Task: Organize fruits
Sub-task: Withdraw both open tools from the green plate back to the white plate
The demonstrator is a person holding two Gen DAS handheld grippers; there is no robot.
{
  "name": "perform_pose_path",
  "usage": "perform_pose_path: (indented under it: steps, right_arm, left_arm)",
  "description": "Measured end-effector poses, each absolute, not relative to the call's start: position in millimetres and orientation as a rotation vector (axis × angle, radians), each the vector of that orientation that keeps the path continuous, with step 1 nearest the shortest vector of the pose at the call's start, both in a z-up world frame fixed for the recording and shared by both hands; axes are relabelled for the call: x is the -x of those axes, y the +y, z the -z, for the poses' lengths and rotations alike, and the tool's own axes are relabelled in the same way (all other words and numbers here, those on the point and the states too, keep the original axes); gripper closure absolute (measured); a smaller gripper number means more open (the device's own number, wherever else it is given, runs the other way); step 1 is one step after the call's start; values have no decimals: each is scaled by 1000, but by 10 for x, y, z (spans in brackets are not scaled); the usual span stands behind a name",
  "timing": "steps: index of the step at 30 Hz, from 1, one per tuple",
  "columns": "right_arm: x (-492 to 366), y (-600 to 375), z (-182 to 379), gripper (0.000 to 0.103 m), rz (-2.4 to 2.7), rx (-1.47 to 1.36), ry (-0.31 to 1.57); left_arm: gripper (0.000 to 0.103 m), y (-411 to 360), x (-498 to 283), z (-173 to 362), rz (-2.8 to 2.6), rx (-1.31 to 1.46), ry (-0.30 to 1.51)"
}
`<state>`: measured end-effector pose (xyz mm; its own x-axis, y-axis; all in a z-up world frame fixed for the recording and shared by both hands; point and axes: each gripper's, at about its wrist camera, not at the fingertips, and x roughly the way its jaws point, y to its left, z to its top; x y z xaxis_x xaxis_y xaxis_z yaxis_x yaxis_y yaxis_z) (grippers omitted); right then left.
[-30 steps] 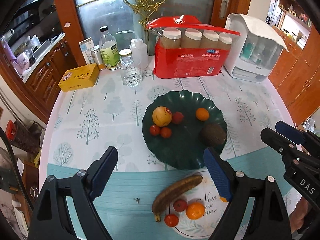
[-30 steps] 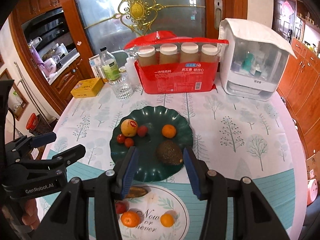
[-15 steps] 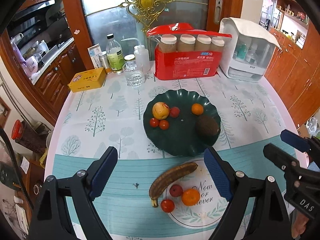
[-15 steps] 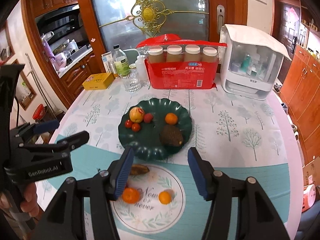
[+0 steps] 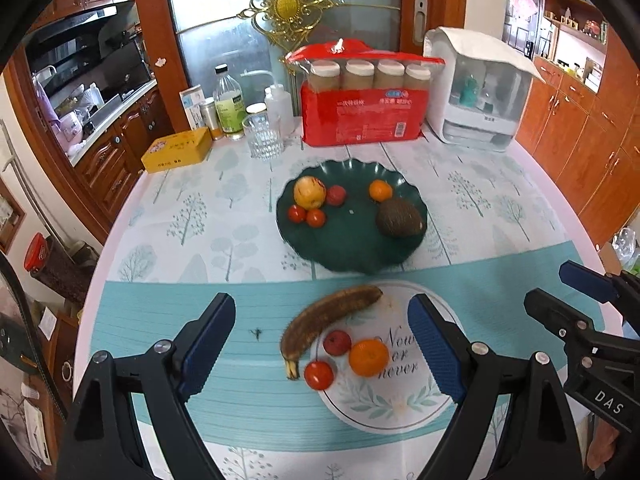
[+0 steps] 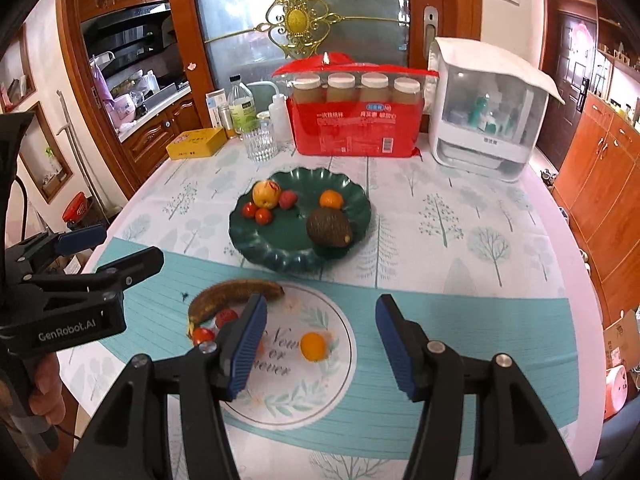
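We count six fruits on the plate [image 5: 352, 248]; a banana [image 5: 328, 320] and small fruits [image 5: 368, 356] lie just before it, unsorted, our left gripper [image 5: 320, 344] wide, right gripper [image 6: 320, 344] parted, both empty

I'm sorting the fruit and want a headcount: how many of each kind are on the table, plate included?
Small red fruits: 5
Oranges: 3
Banana: 1
Apple: 1
Brown fruit: 1
Total: 11
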<state>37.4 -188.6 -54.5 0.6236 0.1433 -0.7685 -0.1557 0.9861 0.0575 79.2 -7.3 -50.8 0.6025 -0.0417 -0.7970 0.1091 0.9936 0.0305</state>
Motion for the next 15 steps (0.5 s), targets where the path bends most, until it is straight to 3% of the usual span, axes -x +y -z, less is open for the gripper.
perform_pose_path:
  steps: [15]
  right_arm:
    - [-295, -1978, 1318, 46, -190, 51, 948]
  left_arm:
    - [18, -204, -719, 1551, 88, 20, 1068]
